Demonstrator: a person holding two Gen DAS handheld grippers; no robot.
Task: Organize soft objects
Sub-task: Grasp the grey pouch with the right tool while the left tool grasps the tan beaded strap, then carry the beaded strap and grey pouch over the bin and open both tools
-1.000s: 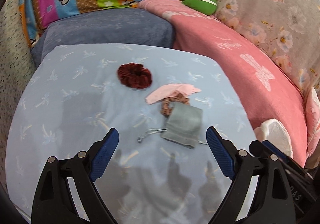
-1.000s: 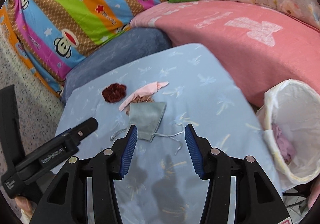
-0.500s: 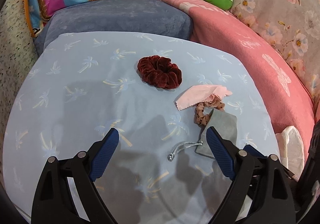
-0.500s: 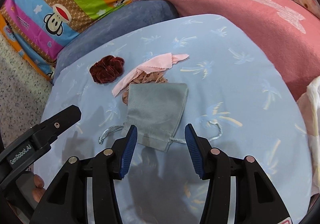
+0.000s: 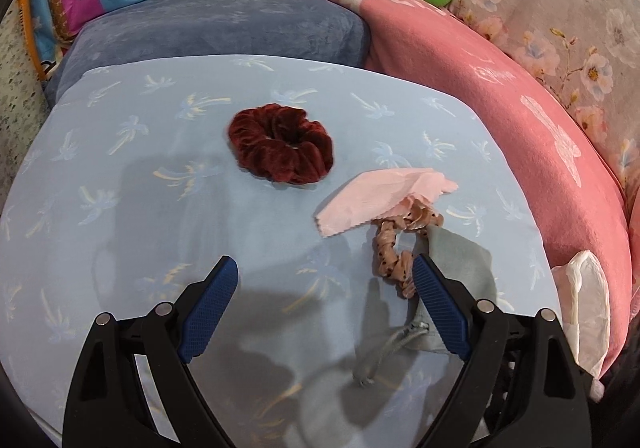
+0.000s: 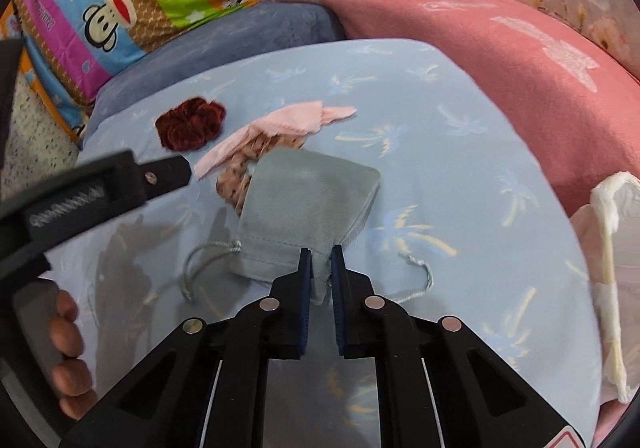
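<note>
Scrunchies x2, pouch x1 — R gripper closing on pouch; L gripper open.

Left gripper: held angled downward, jaws spread wide, nothing pressed between the blue pads
Left gripper, as seen from the right wrist: black body reaching in from the left edge
Left hand: fingers wrapped around the grip at the lower left
Right gripper: angled downward, jaws closing, the hem of the grey pouch pinched between the blue pads
</note>
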